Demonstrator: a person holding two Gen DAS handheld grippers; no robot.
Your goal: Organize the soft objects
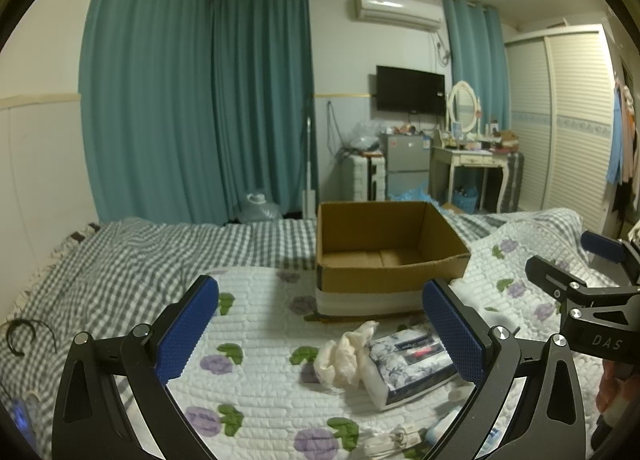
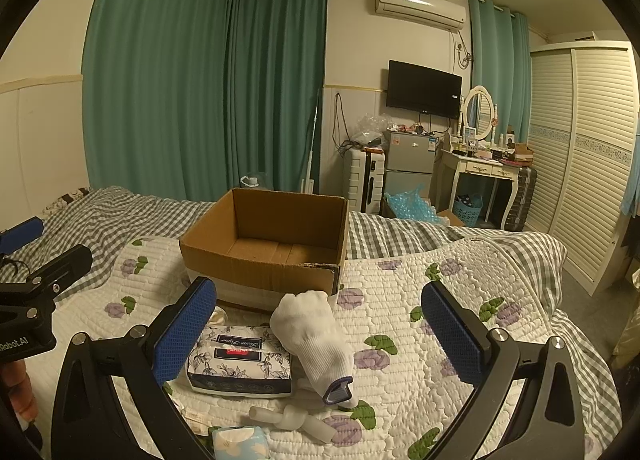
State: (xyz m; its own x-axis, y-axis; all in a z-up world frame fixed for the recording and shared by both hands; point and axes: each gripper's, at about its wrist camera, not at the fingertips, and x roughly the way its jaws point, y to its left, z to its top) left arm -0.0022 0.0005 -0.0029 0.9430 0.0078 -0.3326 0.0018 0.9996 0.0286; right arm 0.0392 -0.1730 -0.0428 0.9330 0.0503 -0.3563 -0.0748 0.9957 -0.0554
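Right tool [image 2: 318, 334] spread wide, gripping nothing. White glove [image 2: 316, 340] lying dead centre between its pads, tissue pack [image 2: 240, 364] hard against the left pad. Cardboard box [image 2: 266, 248] just beyond. Left tool [image 1: 320, 334] wide too; same tissue pack [image 1: 408, 364] by its right pad.
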